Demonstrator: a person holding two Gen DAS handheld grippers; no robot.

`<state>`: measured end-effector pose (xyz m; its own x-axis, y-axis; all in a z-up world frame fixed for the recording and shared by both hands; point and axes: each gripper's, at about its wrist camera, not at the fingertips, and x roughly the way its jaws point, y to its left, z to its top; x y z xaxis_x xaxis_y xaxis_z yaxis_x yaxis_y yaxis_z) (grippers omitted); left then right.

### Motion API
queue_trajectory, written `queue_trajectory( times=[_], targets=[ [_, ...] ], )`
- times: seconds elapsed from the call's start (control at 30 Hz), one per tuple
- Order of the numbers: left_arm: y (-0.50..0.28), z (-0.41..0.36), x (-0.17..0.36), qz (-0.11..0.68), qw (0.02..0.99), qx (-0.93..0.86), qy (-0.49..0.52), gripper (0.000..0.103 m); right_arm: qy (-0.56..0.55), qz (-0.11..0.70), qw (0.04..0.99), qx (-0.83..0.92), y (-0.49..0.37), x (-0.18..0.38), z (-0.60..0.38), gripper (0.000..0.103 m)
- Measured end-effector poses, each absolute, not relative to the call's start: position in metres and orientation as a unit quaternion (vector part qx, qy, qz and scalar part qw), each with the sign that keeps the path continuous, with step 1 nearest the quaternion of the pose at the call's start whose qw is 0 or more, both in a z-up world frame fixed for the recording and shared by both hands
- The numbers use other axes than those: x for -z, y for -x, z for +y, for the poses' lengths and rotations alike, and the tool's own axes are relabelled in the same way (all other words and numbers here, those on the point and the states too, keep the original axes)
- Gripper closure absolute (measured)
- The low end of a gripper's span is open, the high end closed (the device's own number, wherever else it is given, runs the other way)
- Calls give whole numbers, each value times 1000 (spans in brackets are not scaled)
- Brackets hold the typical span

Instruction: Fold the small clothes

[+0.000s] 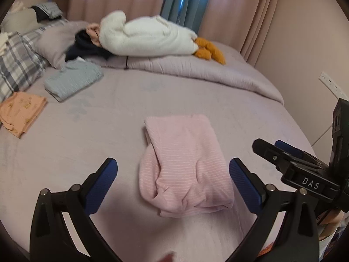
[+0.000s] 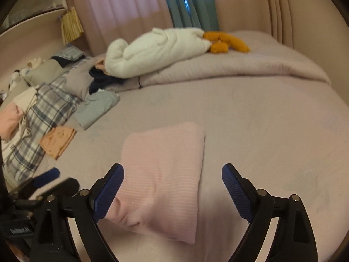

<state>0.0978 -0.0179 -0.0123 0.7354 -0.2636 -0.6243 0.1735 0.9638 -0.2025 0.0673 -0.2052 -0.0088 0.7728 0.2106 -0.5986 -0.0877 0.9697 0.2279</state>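
Note:
A folded pink striped garment point(image 1: 185, 170) point(image 2: 165, 174) lies flat on the mauve bed sheet point(image 1: 109, 109) point(image 2: 261, 120). My left gripper point(image 1: 172, 163) hovers over its near end, open, blue pads wide on either side and not touching the cloth. My right gripper point(image 2: 173, 168) is open above the garment's near right part; its left fingertip point(image 2: 113, 181) overlaps the cloth in view, and contact cannot be told. Each gripper shows in the other's view: the right gripper point(image 1: 268, 145) at the right, the left gripper point(image 2: 65, 178) at the lower left. Nothing is held.
A folded grey-blue garment point(image 1: 72, 80) point(image 2: 98, 107) and a folded peach garment point(image 1: 19, 111) point(image 2: 57, 140) lie at the left by a plaid pillow point(image 1: 15, 65) point(image 2: 43, 118). At the back, a white plush bundle point(image 1: 148, 37) point(image 2: 152, 50) rests on a folded quilt point(image 1: 207, 72).

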Motion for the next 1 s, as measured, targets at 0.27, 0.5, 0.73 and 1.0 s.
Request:
queue_trajectory(
  times=[0.27, 0.5, 0.73, 1.0],
  targets=[
    [-62, 0, 6, 324, 938, 97, 74, 0, -97, 298, 947, -71, -40, -6, -200, 11],
    [-48, 5, 18, 338, 935, 82, 70, 0, -92, 295, 949, -64, -26, -2, -193, 11],
    [-43, 7, 19, 340, 934, 82, 69, 0, -91, 300, 948, -56, -18, 2, -192, 11],
    [-38, -2, 20, 341, 934, 90, 52, 0, -83, 295, 951, -51, -10, 3, -190, 11]
  ],
)
